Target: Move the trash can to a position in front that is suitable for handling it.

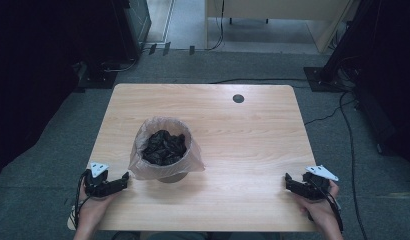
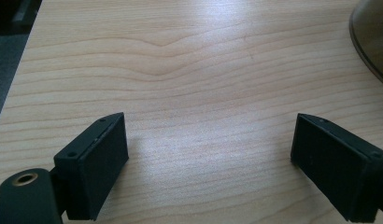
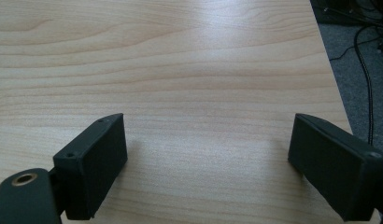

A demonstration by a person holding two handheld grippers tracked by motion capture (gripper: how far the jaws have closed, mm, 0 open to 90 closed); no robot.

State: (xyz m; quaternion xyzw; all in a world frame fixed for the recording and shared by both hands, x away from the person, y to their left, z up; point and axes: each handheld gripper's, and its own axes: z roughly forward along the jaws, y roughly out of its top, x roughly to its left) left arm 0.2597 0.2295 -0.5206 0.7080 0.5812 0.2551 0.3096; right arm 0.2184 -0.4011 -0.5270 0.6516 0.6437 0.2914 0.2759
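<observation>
A grey carpeted floor with trailing cables surrounds a pale wooden table (image 1: pixel 243 135). In the high view, a small bin (image 1: pixel 165 150) lined with a thin translucent bag (image 1: pixel 143 165) stands left of centre, dark crumpled material inside. The left gripper (image 1: pixel 122 180) rests just beside it; the right gripper (image 1: pixel 289 181) sits well apart at the near right edge.

In the left gripper view, the jaws stand wide apart, empty, the bin's rounded side (image 2: pixel 372 42) at upper right.

The right gripper view shows jaws equally spread over bare wood.

The bag looks light, soft and tearable; its loose overhanging rim seems the likeliest hold.
</observation>
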